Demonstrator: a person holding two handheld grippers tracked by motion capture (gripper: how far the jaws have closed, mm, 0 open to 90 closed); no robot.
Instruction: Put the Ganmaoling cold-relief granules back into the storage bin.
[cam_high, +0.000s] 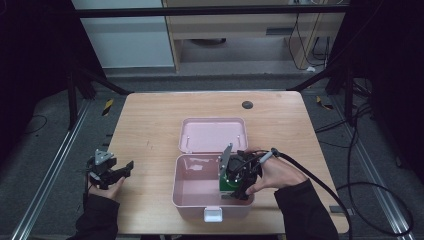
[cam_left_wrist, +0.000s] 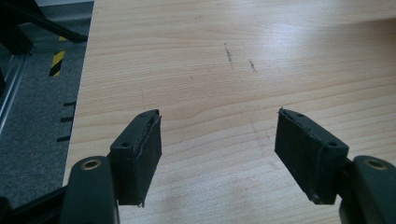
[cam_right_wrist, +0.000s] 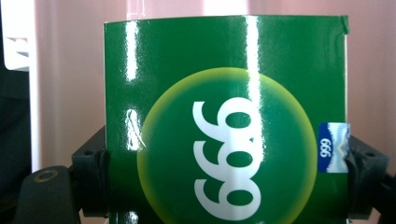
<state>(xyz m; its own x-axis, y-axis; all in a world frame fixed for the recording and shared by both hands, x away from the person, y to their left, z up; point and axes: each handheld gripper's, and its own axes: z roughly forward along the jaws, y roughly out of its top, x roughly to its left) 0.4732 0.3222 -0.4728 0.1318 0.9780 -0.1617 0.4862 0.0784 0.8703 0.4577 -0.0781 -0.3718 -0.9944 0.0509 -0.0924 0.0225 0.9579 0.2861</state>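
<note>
Right gripper (cam_high: 239, 181) held a green box (cam_high: 226, 184) inside the open pink case (cam_high: 186, 192); left gripper (cam_high: 120, 170) rested at nine o'clock.

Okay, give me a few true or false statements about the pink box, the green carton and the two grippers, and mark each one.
1. The pink box stands with its lid open. True.
2. The right gripper grips a green carton printed 999. True.
3. The left gripper holds a carton. False: its jaws are open over bare wooden table.
4. The green carton lies on the table outside the box. False: it is held over the box's right side.
</note>
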